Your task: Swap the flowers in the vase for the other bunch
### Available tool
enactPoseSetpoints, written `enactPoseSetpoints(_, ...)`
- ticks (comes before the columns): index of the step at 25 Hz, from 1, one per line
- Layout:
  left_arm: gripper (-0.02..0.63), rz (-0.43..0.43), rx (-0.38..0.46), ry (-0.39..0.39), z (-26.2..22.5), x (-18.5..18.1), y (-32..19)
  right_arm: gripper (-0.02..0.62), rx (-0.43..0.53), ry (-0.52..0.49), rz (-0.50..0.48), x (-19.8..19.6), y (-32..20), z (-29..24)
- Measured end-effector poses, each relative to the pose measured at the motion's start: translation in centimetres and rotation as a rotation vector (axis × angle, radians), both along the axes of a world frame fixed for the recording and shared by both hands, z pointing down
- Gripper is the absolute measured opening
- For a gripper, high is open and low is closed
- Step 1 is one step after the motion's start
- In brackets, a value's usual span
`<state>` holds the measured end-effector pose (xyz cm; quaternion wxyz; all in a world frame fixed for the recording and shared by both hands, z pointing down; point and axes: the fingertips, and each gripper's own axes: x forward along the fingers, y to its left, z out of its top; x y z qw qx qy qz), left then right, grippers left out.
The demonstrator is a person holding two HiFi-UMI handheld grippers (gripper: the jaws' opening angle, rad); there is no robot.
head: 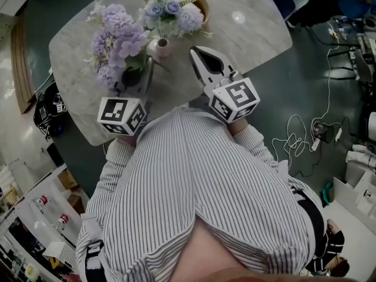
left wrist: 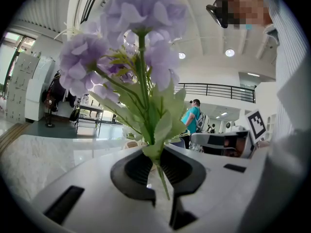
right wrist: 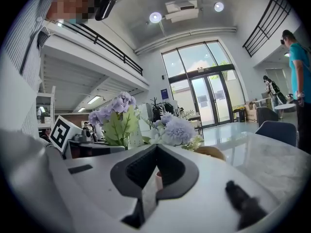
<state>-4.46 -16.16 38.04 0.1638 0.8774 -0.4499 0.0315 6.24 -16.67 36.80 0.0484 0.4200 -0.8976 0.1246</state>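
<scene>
**Head view.** The left tool (left wrist: pixel 156 154), its jaws nearly closed, clamped the green stems of the lilac artificial hydrangea bunch (head: pixel 117 37), blooms above the jaws, apparently held ready as the replacement. The small pink ceramic vase (head: pixel 160 47) stood on the grey marble counter (head: pixel 252 37) at three o'clock of that bunch, with the pale blue-and-white bunch (head: pixel 170 13) seated in it. The right tool (head: pixel 195 53), fully closed and empty, lay at four o'clock of the vase. It would likely have to open to draw out the seated bunch.
</scene>
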Motion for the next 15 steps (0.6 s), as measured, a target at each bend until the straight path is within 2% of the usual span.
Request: enactPoseSetpoints(15,0.052,-0.011,-0.003,-0.003,0.01,0.06,0.04,0.015,-0.005,0.002,-0.014,0.00,-0.15,0.11)
